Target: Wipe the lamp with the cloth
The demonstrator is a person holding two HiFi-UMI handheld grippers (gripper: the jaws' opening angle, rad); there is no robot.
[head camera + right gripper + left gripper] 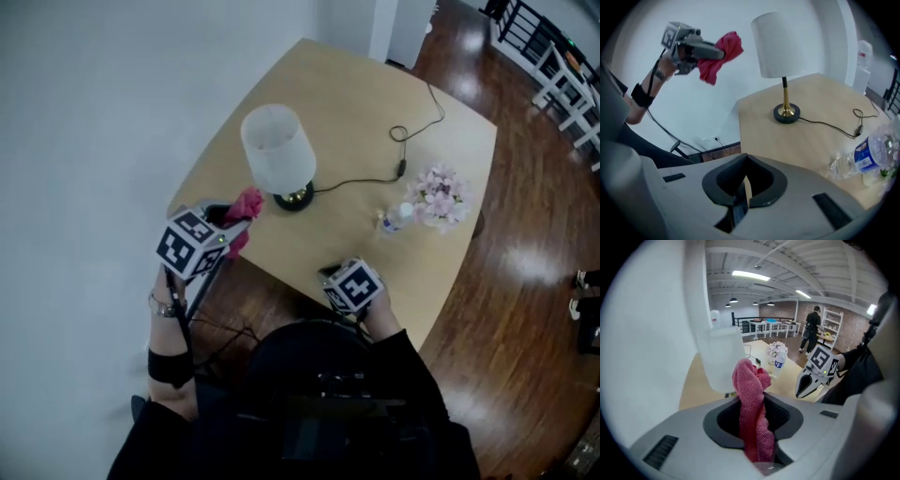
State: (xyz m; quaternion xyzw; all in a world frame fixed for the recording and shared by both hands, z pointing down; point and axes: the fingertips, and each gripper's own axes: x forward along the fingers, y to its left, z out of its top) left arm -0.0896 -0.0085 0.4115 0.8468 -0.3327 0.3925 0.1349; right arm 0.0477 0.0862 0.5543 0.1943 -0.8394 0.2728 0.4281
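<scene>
Pink-red terry cloth [752,413] is pinched between the jaws of the left gripper [228,223], with a bunched fold standing out past the tips and the rest trailing back into the throat. In the right gripper view the cloth hangs in the air at the upper left, near the lamp's white drum shade [780,44] but clearly apart from it. The head view puts it just left of the lamp's brass stem and round black base [293,197]. The right gripper [744,187] has its jaws pressed together on nothing and hovers over the near edge of the tan wooden surface [356,112], low in the centre of the head view. Further right on the surface are a black cord [375,178], a clear plastic bottle [396,218] and a bunch of pale pink flowers [441,197]. This looks like the approach step, with wiping contact not yet made. The next move calls for bringing the cloth's fold onto the shade and stroking lightly, since a tall lamp on a small base may tip; the empty right gripper could steady it.
</scene>
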